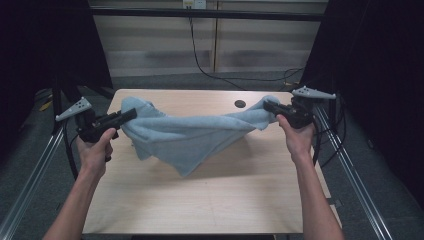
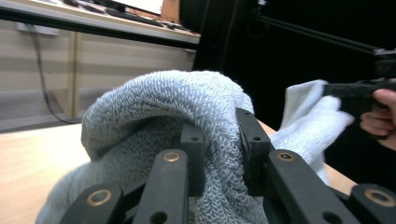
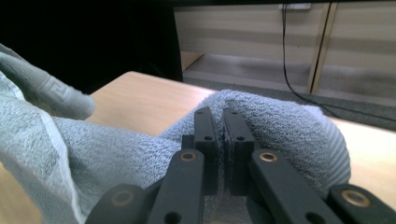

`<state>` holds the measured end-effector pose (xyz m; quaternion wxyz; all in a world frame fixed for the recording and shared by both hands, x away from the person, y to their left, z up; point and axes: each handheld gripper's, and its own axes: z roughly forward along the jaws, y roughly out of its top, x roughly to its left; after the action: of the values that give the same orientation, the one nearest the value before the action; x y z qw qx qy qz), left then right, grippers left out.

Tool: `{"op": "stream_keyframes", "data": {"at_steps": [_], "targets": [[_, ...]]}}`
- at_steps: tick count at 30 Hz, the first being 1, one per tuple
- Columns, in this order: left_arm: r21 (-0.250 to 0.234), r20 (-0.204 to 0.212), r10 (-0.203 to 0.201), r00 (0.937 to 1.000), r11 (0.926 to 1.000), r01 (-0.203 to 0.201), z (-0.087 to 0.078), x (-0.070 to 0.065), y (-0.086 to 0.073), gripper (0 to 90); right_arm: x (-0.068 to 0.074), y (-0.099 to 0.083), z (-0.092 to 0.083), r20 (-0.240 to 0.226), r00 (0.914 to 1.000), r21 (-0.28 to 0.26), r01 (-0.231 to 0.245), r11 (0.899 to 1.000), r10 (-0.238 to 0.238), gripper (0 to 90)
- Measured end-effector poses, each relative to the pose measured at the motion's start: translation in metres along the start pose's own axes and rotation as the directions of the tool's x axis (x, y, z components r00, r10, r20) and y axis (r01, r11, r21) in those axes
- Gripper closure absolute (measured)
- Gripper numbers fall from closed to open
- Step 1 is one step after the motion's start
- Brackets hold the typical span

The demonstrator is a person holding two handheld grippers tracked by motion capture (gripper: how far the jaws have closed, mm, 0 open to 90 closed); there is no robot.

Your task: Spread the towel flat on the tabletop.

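Holding a grey-blue towel (image 1: 192, 134) by two ends above the wooden table (image 1: 210, 210), the person appears to be in the lifting-and-spreading step of handling it. In the high view the towel hangs between the left gripper (image 1: 131, 114) and the right gripper (image 1: 268, 106), sagging in the middle, with its lowest fold just above the table, nearer the left gripper. Judging from this, the next move calls for drawing the two ends apart evenly so the bunched cloth opens out, without letting either end slip.

In the left gripper view the left gripper (image 2: 219, 135) has its jaws partly closed on a thick bunch of towel (image 2: 159, 107); the cloth fills the gap between them and bulges over the top. Beyond the towel, the other hand (image 2: 380, 116) holds the far end.

In the right gripper view the right gripper (image 3: 223, 127) is almost fully closed, its jaws pinching a thin layer of towel (image 3: 285, 126) that wraps around both of them, with the table (image 3: 140, 100) below and behind.
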<state>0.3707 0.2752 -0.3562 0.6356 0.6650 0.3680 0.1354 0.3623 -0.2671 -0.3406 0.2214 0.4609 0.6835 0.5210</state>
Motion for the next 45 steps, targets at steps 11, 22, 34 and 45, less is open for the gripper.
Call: {"op": "stream_keyframes", "data": {"at_steps": [11,22,34,45], "targets": [[-0.044,-0.016,0.056,0.9983,0.9974,-0.057,0.012,-0.004,0.021,76.0,-0.006,0.034,0.003,0.036,0.9987,-0.038,0.038,0.999,-0.037,86.3],[0.127,0.043,0.021,0.9989,0.9915,-0.026,-0.008,-0.015,-0.068,75.5,0.012,-0.071,-0.027,-0.001,0.9986,0.141,0.053,0.989,-0.053,86.3],[0.265,0.146,0.017,0.9891,0.9626,-0.056,-0.04,-0.05,-0.127,71.7,0.042,-0.13,-0.084,0.036,0.999,0.266,0.018,0.964,-0.029,78.6],[0.222,0.142,0.025,0.9896,0.9735,-0.057,-0.033,-0.046,-0.107,58.2,0.004,-0.141,-0.079,0.085,0.9961,0.229,-0.043,0.973,0.024,60.5]]}}
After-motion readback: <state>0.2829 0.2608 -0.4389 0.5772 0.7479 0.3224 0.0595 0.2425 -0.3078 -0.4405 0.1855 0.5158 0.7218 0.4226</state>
